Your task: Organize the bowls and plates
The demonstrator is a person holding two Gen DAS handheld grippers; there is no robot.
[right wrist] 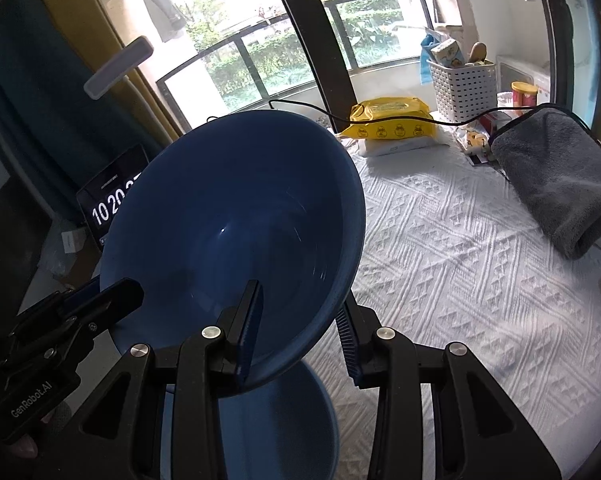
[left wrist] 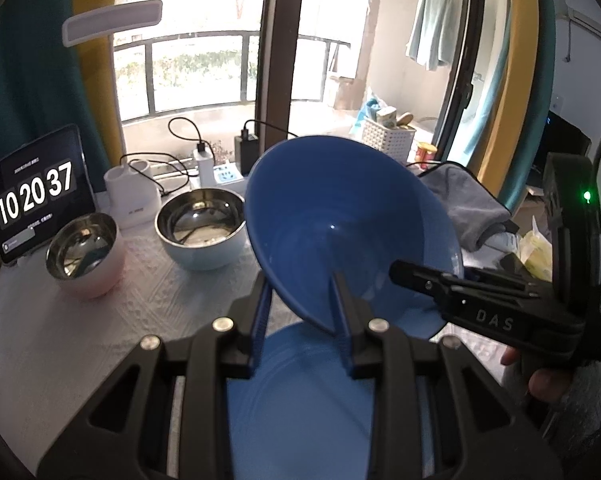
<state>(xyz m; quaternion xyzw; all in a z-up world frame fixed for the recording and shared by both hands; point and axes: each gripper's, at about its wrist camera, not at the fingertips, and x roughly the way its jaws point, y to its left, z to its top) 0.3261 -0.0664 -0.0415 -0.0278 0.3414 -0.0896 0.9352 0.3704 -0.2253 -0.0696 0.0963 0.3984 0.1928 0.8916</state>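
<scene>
Blue plastic bowl [left wrist: 340, 216] is seen tilted and raised in the left wrist view, its rim clamped between the fingers of the left gripper [left wrist: 300, 300], while the right gripper [left wrist: 460, 296] is closed on the opposite rim. Beneath it, a second blue bowl [left wrist: 300, 400] is set on the white textured tablecloth [left wrist: 100, 320]. Two steel-lined bowls, one pink [left wrist: 84, 256] and one pale blue [left wrist: 200, 228], are placed further back, beside a tablet clock [left wrist: 36, 196] and a balcony window [left wrist: 188, 68].

In the right wrist view, the same raised bowl [right wrist: 236, 216] is pinched at its rim by the right gripper [right wrist: 300, 328]. A folded grey towel [right wrist: 556, 184], a yellow wipes pack [right wrist: 392, 122] and a white basket [right wrist: 460, 84] are seen across the cloth [right wrist: 460, 280].
</scene>
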